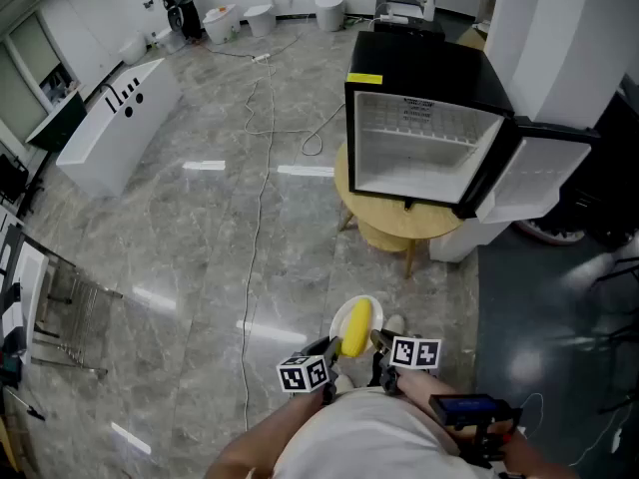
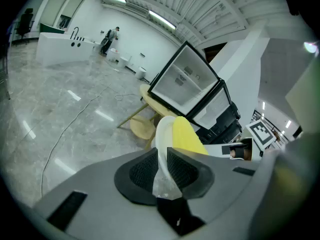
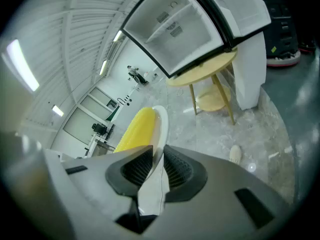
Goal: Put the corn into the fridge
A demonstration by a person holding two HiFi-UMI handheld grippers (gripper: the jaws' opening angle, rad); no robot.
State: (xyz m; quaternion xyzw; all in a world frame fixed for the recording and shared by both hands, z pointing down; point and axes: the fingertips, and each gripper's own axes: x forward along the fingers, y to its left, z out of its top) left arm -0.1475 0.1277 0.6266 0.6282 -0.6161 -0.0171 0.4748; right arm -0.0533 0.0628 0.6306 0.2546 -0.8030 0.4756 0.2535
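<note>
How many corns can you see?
1. The corn lies on a white plate. The left gripper and right gripper both clamp the plate's rim, short of the open fridge. No corn shows inside the fridge.

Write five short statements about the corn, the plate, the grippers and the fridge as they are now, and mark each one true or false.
1. The corn lies on a white plate. True.
2. Only the left gripper holds the plate. False: the right gripper is clamped on its rim too.
3. The fridge door is open. True.
4. The fridge stands on the floor. False: it sits on a round wooden table.
5. The corn is already inside the fridge. False: it is on the held plate, apart from the fridge.
</note>
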